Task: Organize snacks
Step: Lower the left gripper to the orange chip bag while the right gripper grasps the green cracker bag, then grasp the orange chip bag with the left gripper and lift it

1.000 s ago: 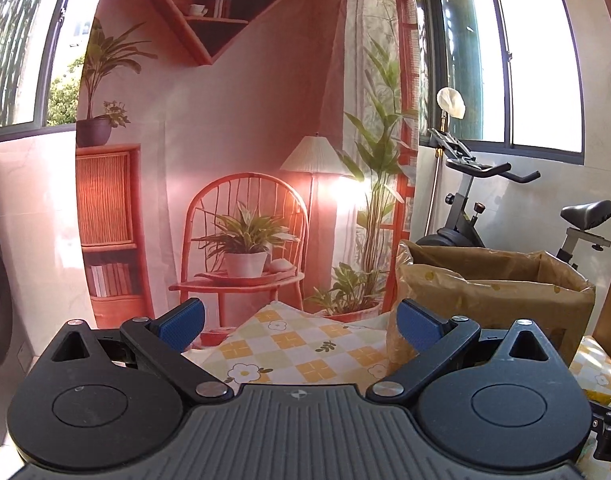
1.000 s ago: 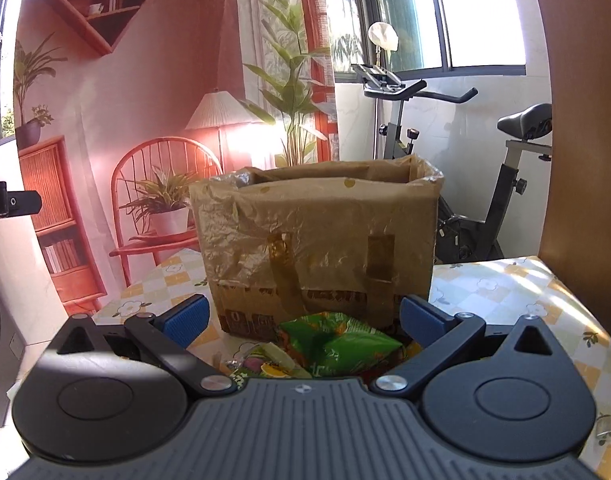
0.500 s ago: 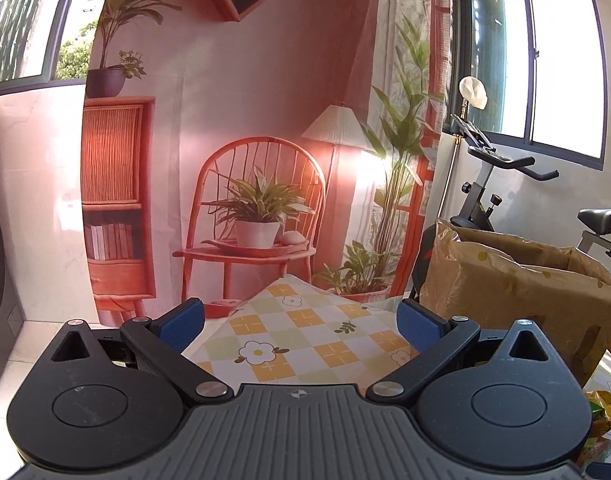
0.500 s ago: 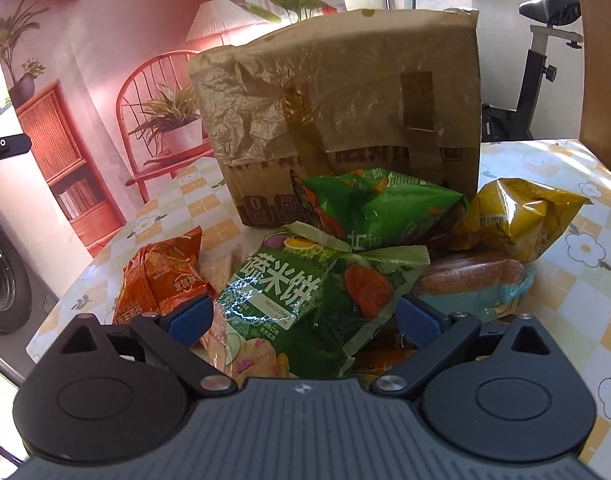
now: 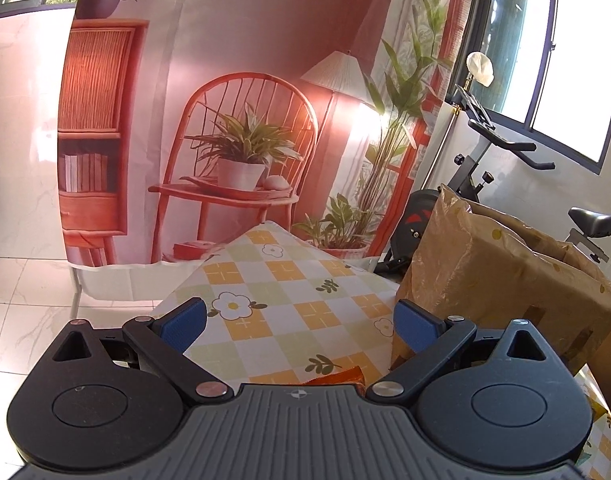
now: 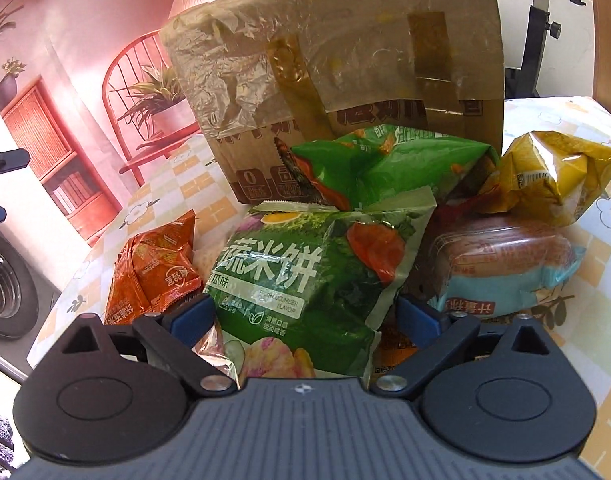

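1. The right gripper is spread wide, its two blue pads on either side of a green rice-cracker packet. The pads sit close to the packet's edges, but whether they touch it cannot be told.
2. That packet lies on top of a heap of snacks on a table covered with a checked, flower-printed tablecloth.
3. Behind it rests a second green bag, leaning against the foot of a tall brown paper bag patched with tape.
4. Left of the heap lies an orange packet. To the right, a crumpled yellow packet sits above a wrapped bun in a pale blue and clear wrapper.
5. The left gripper is also spread wide and holds nothing. It hangs above a bare stretch of the tablecloth.
6. In the left wrist view the paper bag stands upright just right of the gripper, its top open. A sliver of orange packet shows at the gripper's base.
7. Behind the table hangs a printed backdrop showing a red chair, plants and a lamp. An exercise bike stands by the window.
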`<state>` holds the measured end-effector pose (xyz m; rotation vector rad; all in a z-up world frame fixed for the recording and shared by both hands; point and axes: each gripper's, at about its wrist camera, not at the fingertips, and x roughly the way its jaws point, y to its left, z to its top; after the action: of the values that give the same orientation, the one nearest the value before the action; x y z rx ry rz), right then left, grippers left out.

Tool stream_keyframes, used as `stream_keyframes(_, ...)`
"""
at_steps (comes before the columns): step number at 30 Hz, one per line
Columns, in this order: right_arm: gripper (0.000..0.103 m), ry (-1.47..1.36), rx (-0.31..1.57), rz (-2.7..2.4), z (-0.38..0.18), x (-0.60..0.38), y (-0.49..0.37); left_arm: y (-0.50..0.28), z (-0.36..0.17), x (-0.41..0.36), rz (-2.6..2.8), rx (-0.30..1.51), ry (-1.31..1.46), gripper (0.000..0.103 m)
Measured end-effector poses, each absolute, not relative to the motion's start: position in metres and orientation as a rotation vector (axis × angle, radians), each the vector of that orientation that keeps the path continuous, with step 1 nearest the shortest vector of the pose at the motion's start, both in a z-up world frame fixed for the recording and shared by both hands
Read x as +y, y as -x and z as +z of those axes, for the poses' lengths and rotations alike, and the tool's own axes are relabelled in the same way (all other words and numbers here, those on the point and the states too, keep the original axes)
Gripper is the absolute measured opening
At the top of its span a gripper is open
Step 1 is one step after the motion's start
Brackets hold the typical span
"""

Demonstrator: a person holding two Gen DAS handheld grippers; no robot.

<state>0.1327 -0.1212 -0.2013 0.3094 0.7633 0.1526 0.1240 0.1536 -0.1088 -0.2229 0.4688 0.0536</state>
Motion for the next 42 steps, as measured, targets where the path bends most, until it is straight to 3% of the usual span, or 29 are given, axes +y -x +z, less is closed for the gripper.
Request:
stream_keyframes(8,0.099,-0.383,0.801,0.167,-0.212,-0.121,-0.147,-0.128,-0.118,0.149,0.053,0.512,0.207,0.096)
stream_keyframes(13,0.073,-0.384,0.784,0.216,-0.207,-0.12,-0.141,-0.125,-0.124,0.15,0.056,0.528,0.203,0.094)
stream_keyframes(18,0.061,-0.318,0.718,0.276,-0.191,-0.112,-0.129,-0.12,-0.123,0.147,0.053,0.536,0.198,0.094)
stream_keyframes(31,0.058,-0.19,0.386,0.255,-0.128,-0.117,-0.1,-0.122,-0.126,0.142,0.035,0.552,0.215,0.095)
stream_keyframes(42,0.058,-0.202,0.395,0.144,-0.137,-0.135,-0.103,-0.185,-0.201,0.133,0.093,0.729,0.268,0.095)
